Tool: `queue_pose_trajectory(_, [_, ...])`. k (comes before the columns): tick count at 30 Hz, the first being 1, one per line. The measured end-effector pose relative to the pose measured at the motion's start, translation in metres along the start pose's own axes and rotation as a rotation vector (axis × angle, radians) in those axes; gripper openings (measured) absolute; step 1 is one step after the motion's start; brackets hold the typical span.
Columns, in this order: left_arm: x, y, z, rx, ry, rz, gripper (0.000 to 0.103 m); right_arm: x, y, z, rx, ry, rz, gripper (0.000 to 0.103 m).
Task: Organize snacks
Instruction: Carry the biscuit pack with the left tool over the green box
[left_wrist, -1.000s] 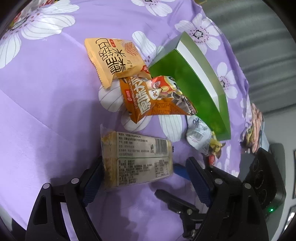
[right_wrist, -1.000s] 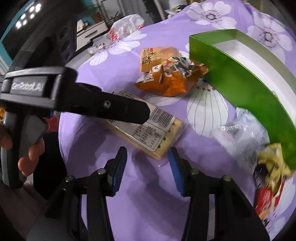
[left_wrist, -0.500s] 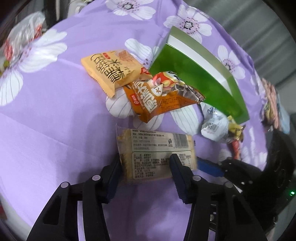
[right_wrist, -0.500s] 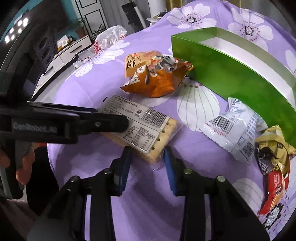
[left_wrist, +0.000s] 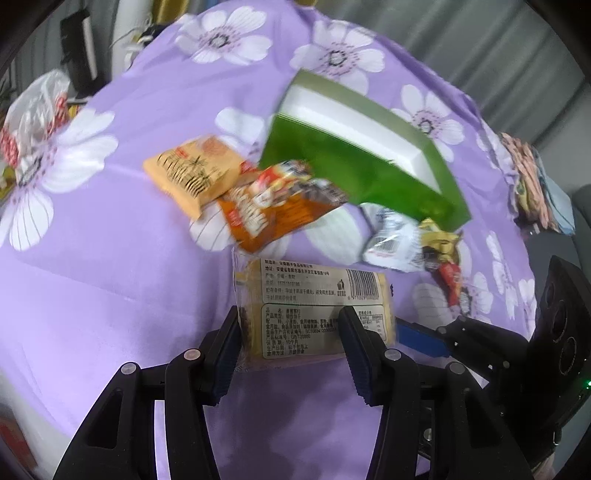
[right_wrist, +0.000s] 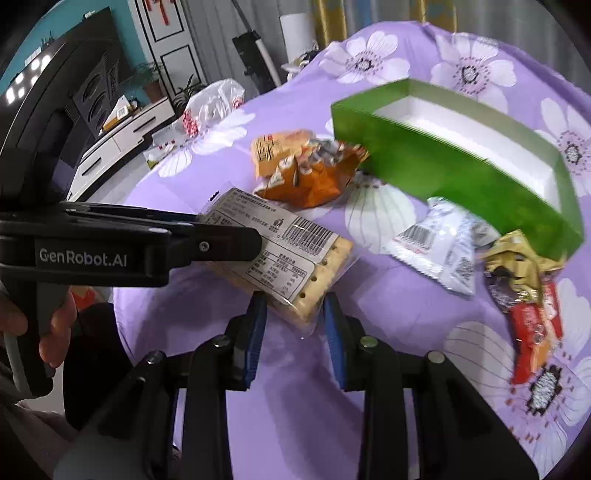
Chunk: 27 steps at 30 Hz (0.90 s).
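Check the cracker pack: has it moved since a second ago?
Yes. The cracker pack, clamped by both the left hand-held gripper and the right hand-held gripper, has lifted off the purple cloth, one end tilted up.

Both wrist views are fisheye: black corners and strongly bowed lines ring the frame, and the open green cardboard box with white lining (left_wrist: 373, 166) (right_wrist: 461, 173) curves visibly. Lighting is even, moderately bright and diffuse; the purple floral tablecloth (left_wrist: 110, 258) (right_wrist: 406, 332) shows only soft shadows. Beyond the box, snack packets smear with motion blur, while the clear-wrapped cracker packet with printed white label (left_wrist: 314, 310) (right_wrist: 288, 258) stays fairly sharp. Far left of the box, bright ceiling lights glare.
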<state>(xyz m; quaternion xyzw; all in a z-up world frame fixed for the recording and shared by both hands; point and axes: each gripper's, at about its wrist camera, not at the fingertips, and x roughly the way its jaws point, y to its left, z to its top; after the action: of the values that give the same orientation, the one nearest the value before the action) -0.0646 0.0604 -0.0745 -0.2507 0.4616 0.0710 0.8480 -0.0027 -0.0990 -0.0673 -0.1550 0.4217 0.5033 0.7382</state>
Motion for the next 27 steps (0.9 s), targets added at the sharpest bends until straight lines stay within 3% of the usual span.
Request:
queue_pose_trajectory(11, [-0.020, -0.046, 0.011, 0.118, -0.066, -0.047, 0.052, -0.050, -0.015, -0.001, 0.052, -0.121, -0.064, 0.032])
queue_pose_trajectory(27, [-0.018, -0.091, 0.046, 0.220, -0.112, -0.090, 0.052, -0.076, -0.051, 0.013, 0.095, -0.221, -0.148, 0.032])
